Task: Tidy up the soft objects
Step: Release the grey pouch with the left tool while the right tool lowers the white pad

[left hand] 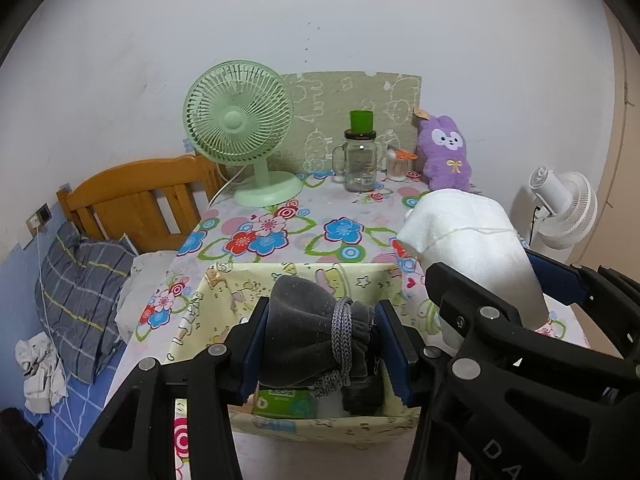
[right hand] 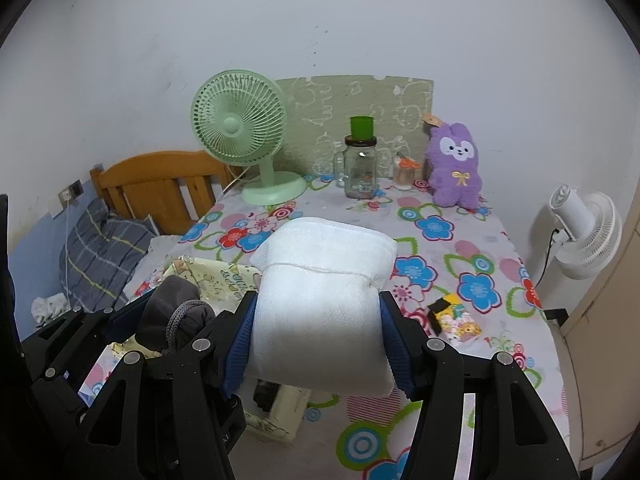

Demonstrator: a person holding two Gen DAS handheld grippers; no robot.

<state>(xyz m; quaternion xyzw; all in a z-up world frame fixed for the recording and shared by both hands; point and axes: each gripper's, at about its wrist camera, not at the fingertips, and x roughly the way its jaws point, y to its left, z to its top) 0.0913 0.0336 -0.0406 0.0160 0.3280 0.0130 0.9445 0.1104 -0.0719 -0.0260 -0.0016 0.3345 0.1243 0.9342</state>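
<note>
The left hand-held gripper is clamped on the grey pouch, directly above the open fabric bin at lower centre. The right hand-held gripper grips the white towel roll, right of the bin; the left is nearer.

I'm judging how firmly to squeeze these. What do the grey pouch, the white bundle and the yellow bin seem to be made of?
Grey pouch: looks like soft matte fleece or velvet; it puckers at a braided drawstring.
White bundle: appears to be folded textured cotton, perhaps towel or gauze; a loose thread crosses it.
Yellow bin: printed fabric, probably; the walls look thin and slightly slack.
</note>
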